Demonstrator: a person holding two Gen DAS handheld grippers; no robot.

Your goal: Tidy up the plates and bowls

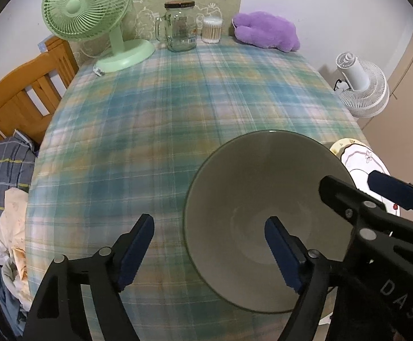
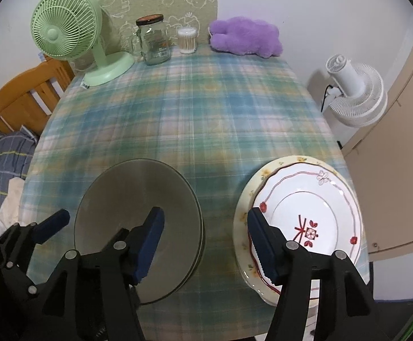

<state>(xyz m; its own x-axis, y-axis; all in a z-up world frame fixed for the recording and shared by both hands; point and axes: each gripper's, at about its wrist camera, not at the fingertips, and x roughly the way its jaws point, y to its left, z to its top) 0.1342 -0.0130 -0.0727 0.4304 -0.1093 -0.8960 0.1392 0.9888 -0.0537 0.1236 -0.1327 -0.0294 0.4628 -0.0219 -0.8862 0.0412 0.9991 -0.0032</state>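
Ahead of both grippers a wide stretch of soft plaid tablecloth point(image 2: 195, 119) lies bare. The left gripper point(image 1: 209, 251) stands wide open and holds nothing, one finger inside the smooth grey bowl point(image 1: 263, 187), one outside its rim. The right gripper point(image 2: 205, 244) is open and empty, between bowl and glossy stacked plates point(image 2: 314, 199) at the table's right edge.

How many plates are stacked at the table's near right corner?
2: a white red-patterned plate lies on a cream floral plate, by the right gripper. More beneath could be hidden.
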